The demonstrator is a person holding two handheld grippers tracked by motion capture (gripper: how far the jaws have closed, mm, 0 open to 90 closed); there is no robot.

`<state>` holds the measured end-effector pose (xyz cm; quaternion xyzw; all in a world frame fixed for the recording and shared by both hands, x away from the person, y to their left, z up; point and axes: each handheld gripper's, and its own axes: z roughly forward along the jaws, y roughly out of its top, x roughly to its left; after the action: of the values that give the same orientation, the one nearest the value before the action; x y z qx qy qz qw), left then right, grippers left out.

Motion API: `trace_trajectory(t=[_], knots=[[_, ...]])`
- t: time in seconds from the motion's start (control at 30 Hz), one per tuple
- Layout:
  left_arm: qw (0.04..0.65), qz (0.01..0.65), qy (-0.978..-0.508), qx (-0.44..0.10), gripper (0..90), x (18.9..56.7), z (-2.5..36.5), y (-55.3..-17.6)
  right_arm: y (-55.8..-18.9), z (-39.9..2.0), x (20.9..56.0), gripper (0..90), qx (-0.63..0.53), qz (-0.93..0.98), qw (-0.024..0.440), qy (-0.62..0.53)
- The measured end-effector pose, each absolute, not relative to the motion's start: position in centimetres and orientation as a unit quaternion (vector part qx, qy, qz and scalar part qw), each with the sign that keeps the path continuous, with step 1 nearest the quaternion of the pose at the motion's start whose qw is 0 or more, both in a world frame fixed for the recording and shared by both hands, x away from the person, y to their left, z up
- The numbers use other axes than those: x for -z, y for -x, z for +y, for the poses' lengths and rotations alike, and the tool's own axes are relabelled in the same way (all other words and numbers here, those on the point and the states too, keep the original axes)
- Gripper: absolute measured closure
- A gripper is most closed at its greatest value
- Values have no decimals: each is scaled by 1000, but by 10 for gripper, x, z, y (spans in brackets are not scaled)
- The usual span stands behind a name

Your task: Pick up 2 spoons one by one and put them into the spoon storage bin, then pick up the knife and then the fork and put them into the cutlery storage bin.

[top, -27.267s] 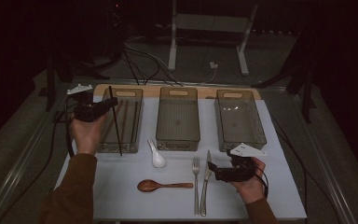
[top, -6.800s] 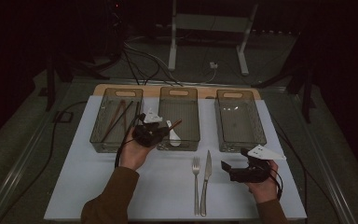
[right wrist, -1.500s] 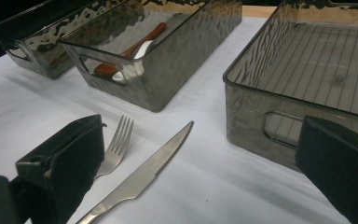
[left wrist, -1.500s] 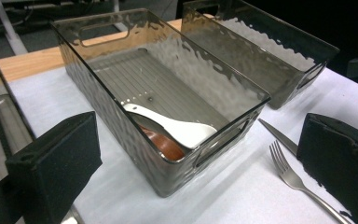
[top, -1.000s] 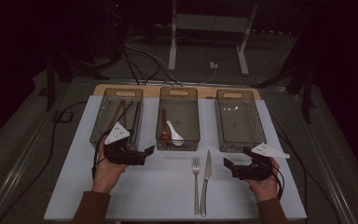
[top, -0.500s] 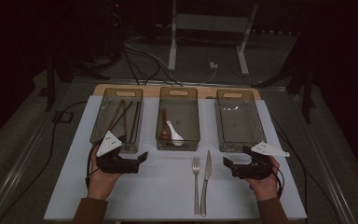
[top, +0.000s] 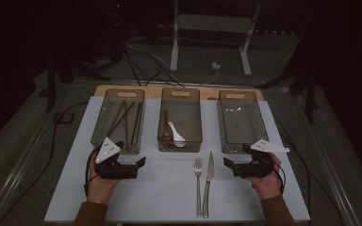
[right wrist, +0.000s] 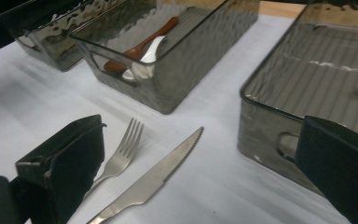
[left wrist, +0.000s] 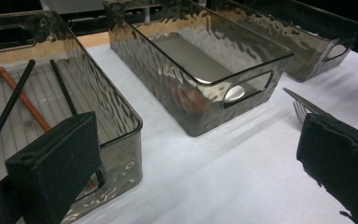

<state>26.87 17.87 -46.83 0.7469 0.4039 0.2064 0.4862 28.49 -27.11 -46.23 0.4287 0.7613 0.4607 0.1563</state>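
A steel fork (top: pixel 198 182) and knife (top: pixel 208 179) lie side by side on the white mat (top: pixel 165 197), in front of the middle bin (top: pixel 186 113). That bin holds a wooden spoon (top: pixel 166 128) and a white spoon (top: pixel 176 135). Chopsticks (top: pixel 125 120) lie in the left bin (top: pixel 99 129). My left gripper (top: pixel 139 165) rests open and empty on the mat before the left bin, pointing right. At the knife's right, my right gripper (top: pixel 228 165) is open and empty, pointing left at the fork (right wrist: pixel 121 156) and knife (right wrist: pixel 163 175).
The right bin (top: pixel 242 122) is empty, and its near corner (right wrist: pixel 270 126) stands close to my right jaw. A wooden board edge (top: pixel 151 88) runs behind the bins. Cables and a stand base (top: pixel 207 52) lie on the dark floor beyond the table.
My left gripper has drawn back from the bins toward the person, settling lower and more to the left on the mat. The right gripper has stayed put.
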Motion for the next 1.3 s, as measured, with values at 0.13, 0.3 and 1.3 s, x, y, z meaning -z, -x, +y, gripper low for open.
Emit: trace_trajectory(t=[0.13,0.3,1.3], knots=[[483,407,-747,-207,6,472,179,-267,-288,-265,462,16,-450,773,150,-421],[480,407,-748,-211,6,473,179,-266,-293,-258,462,17,-442,783,141,-414],[484,412,-740,-219,6,474,178,-267,-312,-222,475,16,-429,812,84,-386]])
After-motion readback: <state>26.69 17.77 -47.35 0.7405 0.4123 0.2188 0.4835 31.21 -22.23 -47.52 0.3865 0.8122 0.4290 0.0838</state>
